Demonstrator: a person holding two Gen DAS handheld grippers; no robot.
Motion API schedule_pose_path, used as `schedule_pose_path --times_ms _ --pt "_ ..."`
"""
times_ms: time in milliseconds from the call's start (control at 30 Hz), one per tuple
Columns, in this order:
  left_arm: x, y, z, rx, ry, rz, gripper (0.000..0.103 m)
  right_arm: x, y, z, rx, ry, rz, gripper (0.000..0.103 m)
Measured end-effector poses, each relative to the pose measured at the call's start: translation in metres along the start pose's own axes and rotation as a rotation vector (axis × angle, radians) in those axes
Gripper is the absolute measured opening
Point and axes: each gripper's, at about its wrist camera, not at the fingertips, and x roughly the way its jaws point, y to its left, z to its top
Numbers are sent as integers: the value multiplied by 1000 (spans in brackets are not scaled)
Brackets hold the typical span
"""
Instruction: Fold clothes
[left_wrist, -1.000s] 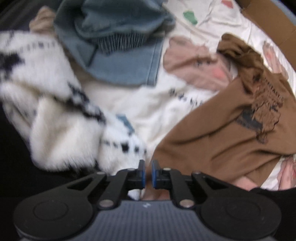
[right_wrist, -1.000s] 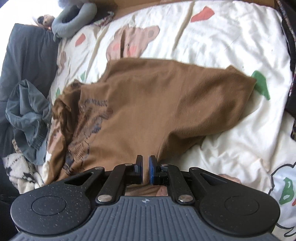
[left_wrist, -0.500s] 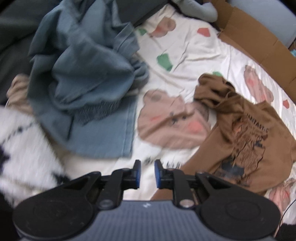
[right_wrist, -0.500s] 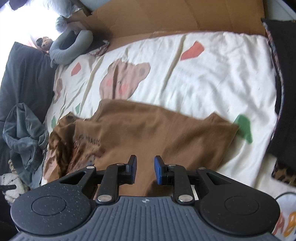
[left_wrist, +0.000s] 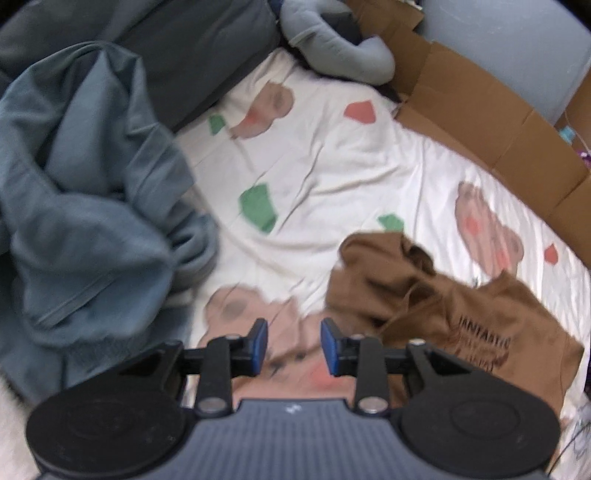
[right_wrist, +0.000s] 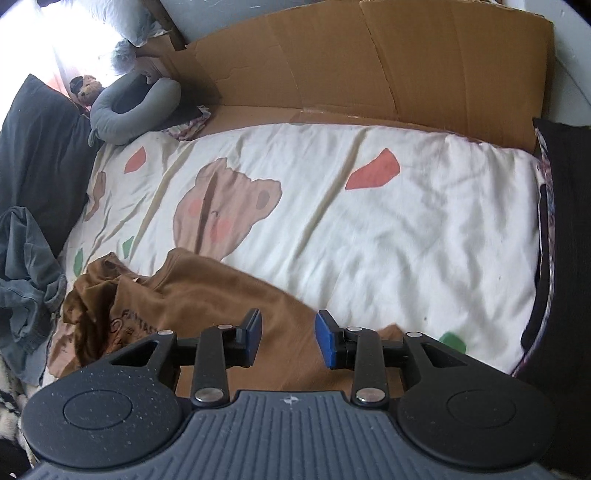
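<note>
A brown printed T-shirt (left_wrist: 454, 306) lies crumpled on the white bear-print bedsheet (left_wrist: 332, 177), right of my left gripper (left_wrist: 294, 347). That gripper hovers over the sheet with its jaws opening and nothing between them. In the right wrist view the same brown T-shirt (right_wrist: 207, 295) spreads under and left of my right gripper (right_wrist: 288, 338), whose jaws are also opening, with no cloth pinched. A heap of blue-grey clothes (left_wrist: 85, 206) lies to the left in the left wrist view.
Brown cardboard (right_wrist: 369, 66) lines the far edge of the bed. A grey neck pillow (right_wrist: 129, 107) and dark pillow (right_wrist: 37, 155) sit at the far left. Black fabric (right_wrist: 565, 240) borders the right side. The blue-grey clothes (right_wrist: 26, 269) also show at the left edge.
Both grippers went from shut to open. The left one swung away from the fuzzy white garment toward the sheet beside the brown T-shirt. The right one pulled back and tilted up, showing more bed.
</note>
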Motion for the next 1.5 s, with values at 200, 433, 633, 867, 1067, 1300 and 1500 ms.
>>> schedule_pose_path --times_ms 200,433,633,867,1067,1300,1500 --pt "47 -21 5 -12 -25 -48 39 8 -3 2 -39 6 -32 37" --pt "93 -26 -19 -122 -14 -126 46 29 -8 0 -24 21 -45 38" --pt "111 -25 -29 -203 -27 -154 61 41 -6 3 -42 -6 -50 46" --pt "132 -18 -37 -331 7 -234 59 56 -6 3 -47 2 -65 46" --pt "133 -22 -41 -325 -24 -204 6 71 -6 -1 -61 35 -75 46" --pt "87 0 -25 -279 -166 -115 5 78 -4 -3 -87 51 -84 46" --pt "56 22 -10 -264 -246 -13 5 78 -6 -4 -80 60 -86 46"
